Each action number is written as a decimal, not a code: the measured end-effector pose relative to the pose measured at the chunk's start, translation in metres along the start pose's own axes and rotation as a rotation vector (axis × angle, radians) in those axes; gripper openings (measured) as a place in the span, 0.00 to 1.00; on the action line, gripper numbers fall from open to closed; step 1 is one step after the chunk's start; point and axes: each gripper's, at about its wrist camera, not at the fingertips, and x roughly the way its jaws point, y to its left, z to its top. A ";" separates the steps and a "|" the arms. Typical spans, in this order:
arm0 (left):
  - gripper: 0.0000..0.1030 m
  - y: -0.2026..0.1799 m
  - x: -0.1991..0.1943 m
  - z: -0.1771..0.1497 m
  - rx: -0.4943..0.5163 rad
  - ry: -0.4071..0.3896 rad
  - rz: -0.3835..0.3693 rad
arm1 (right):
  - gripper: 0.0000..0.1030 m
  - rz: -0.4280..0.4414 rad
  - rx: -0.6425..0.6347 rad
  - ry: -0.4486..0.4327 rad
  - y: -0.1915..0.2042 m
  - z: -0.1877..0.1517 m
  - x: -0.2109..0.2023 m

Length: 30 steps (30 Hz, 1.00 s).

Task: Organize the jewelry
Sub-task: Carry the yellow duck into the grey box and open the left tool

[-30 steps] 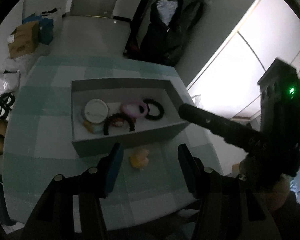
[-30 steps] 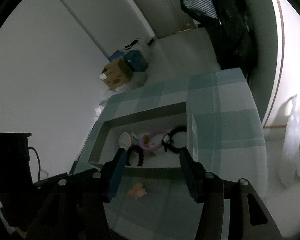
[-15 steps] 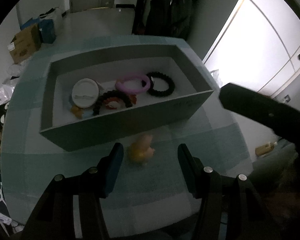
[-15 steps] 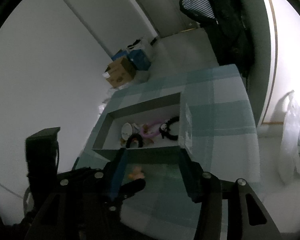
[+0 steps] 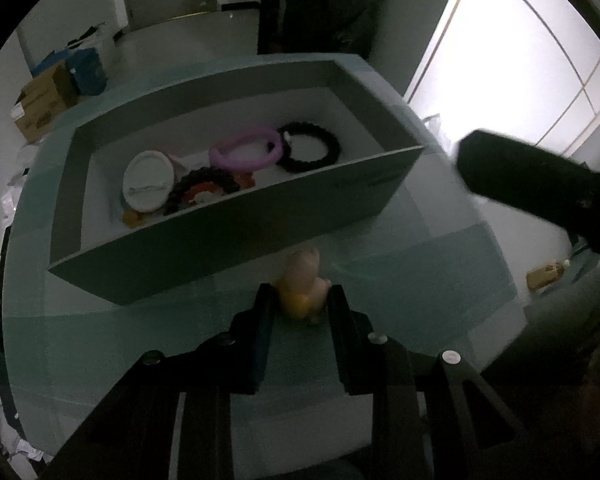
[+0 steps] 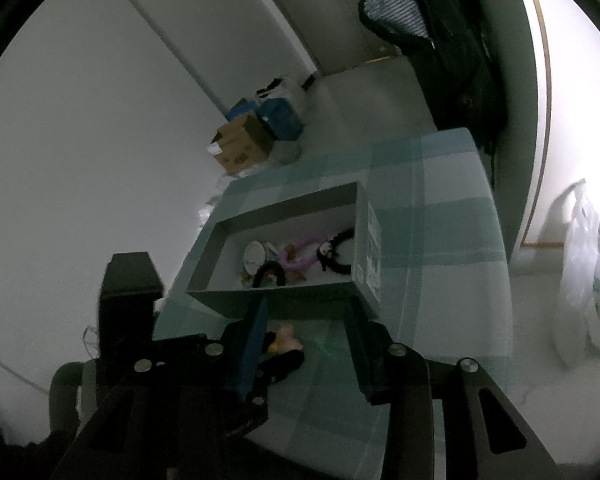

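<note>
A grey open box (image 5: 228, 236) stands on the checked table. In it lie a pink bracelet (image 5: 246, 154), a black beaded bracelet (image 5: 310, 152), a dark beaded bracelet (image 5: 204, 184) and a round white case (image 5: 148, 180). A small pink and yellow trinket (image 5: 304, 284) lies on the cloth in front of the box. My left gripper (image 5: 302, 300) has closed around it, with a finger at each side. My right gripper (image 6: 306, 320) is open and empty, held higher, above the left gripper; the trinket (image 6: 286, 340) and the box (image 6: 292, 292) show below it.
The right gripper's body (image 5: 540, 184) reaches in from the right in the left wrist view. Cardboard boxes (image 6: 242, 144) and a dark coat (image 6: 440, 32) stand on the floor beyond the table. A white plastic bag (image 6: 584, 272) hangs off the table's right side.
My left gripper has moved forward and down to the trinket and narrowed from wide open to closed on it. My right gripper has drawn back and risen.
</note>
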 end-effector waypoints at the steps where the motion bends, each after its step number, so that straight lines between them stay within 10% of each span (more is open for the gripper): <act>1: 0.21 -0.001 -0.004 -0.001 0.005 -0.011 -0.001 | 0.37 -0.003 -0.002 0.003 0.000 0.000 0.001; 17: 0.21 0.013 -0.070 0.017 -0.032 -0.223 -0.072 | 0.27 0.026 -0.005 -0.022 0.012 0.011 0.006; 30: 0.21 0.050 -0.063 0.044 -0.173 -0.248 -0.114 | 0.27 0.056 -0.006 -0.020 0.024 0.029 0.025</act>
